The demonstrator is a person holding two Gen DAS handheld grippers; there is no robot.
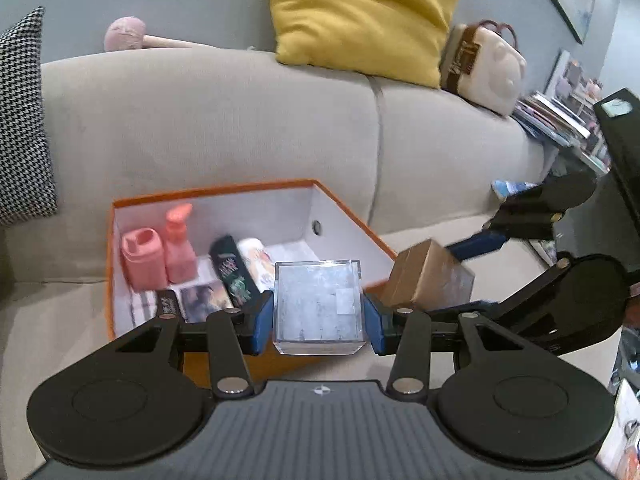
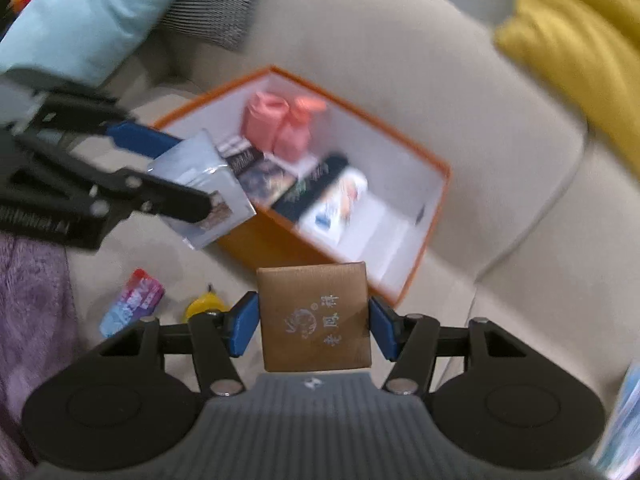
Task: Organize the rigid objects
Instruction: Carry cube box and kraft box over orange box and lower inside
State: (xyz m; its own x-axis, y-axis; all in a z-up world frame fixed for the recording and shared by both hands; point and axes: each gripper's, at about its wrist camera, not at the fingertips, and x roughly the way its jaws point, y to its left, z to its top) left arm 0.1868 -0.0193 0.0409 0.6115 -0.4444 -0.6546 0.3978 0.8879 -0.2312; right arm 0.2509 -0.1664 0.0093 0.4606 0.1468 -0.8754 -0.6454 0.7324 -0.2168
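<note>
My left gripper (image 1: 319, 314) is shut on a clear plastic cube box (image 1: 319, 304) and holds it above the near edge of an orange box (image 1: 248, 190) on the sofa. My right gripper (image 2: 313, 322) is shut on a brown cardboard box (image 2: 314, 316) with silver print, just outside the orange box's (image 2: 436, 216) near corner. The brown box (image 1: 430, 280) and right gripper also show in the left wrist view, to the right of the cube. The orange box holds two pink containers (image 1: 158, 250), a dark bottle (image 1: 232, 270), a white bottle (image 1: 258, 258) and flat packets.
The beige sofa (image 1: 240, 120) carries a yellow cushion (image 1: 360, 12), a houndstooth cushion (image 1: 24, 120), a cream bag (image 1: 486, 68) and a pink mallet (image 1: 128, 36). A colourful packet (image 2: 132, 302) and a yellow object (image 2: 204, 304) lie on the seat. Magazines (image 1: 560, 116) lie stacked at right.
</note>
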